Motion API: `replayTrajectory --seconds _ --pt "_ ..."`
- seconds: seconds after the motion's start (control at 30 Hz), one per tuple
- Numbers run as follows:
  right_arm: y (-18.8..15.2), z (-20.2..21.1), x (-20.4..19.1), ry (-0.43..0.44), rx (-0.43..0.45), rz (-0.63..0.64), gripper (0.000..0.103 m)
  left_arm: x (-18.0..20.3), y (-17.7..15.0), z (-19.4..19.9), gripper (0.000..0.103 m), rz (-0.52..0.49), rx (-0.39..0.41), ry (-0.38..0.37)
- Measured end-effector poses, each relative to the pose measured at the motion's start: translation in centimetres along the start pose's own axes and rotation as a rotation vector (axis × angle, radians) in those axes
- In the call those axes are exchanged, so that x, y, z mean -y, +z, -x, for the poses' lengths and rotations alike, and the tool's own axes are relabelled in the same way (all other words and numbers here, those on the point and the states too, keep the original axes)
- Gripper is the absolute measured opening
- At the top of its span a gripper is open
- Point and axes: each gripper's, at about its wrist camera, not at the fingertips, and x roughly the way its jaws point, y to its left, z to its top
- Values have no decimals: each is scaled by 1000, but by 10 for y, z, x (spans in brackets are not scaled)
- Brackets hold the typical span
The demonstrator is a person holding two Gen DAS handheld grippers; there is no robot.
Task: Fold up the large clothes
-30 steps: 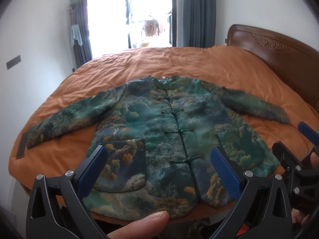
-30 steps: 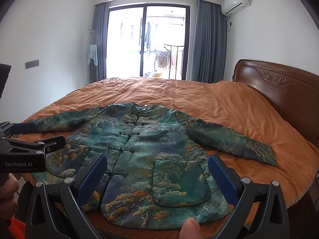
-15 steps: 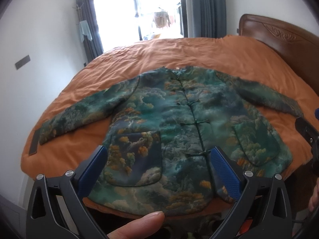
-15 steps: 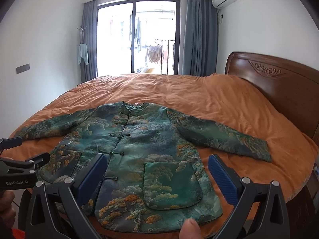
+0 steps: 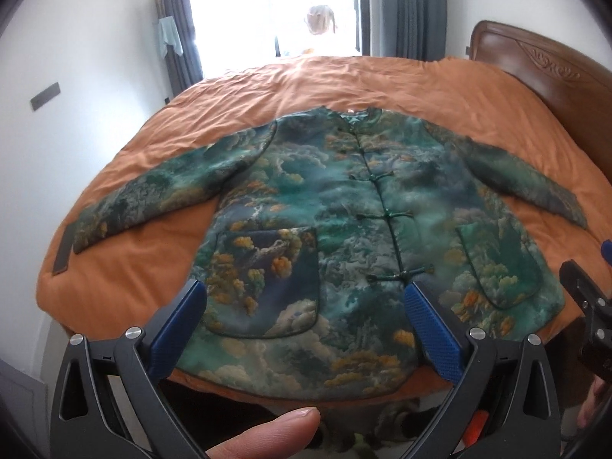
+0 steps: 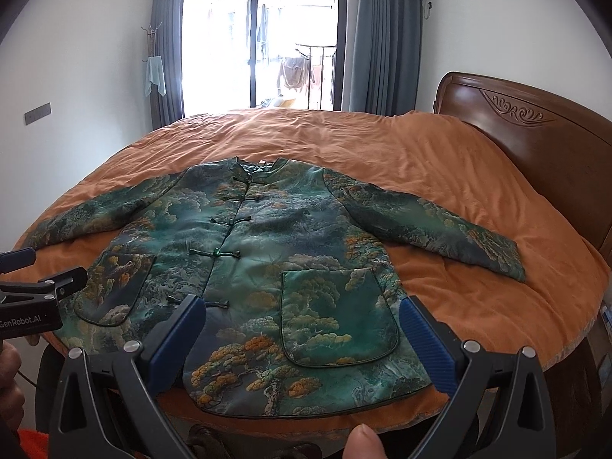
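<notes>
A green jacket (image 5: 344, 210) with a cloud and tree print lies flat and front up on the orange bed cover (image 5: 344, 80), buttoned, both sleeves spread out; it also shows in the right wrist view (image 6: 275, 252). My left gripper (image 5: 306, 306) is open and empty, held above the hem's left half. My right gripper (image 6: 302, 317) is open and empty, above the hem's right half near the pocket (image 6: 336, 317). The right gripper shows at the edge of the left wrist view (image 5: 585, 306), the left gripper at the edge of the right wrist view (image 6: 42, 287).
The wooden headboard (image 6: 535, 134) stands at the right. A window with grey curtains (image 6: 264, 38) lies beyond the bed. A white wall (image 5: 57, 134) runs close along the bed's left side. The bed's near edge (image 6: 306, 424) is just under the grippers.
Both grippers have risen and tilted down toward the jacket, which now fills more of each view. The jacket has not moved. Both stay open.
</notes>
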Motion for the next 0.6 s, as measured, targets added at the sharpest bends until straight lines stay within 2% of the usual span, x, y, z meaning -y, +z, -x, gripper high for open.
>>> replayTrajectory --seconds 0.1,0.6 --pt "-2 1 -3 20 3 8 103 0 -1 -3 103 5 -13 3" --pt "-7 -11 -7 9 -36 21 103 3 -4 -13 103 -8 -48 5"
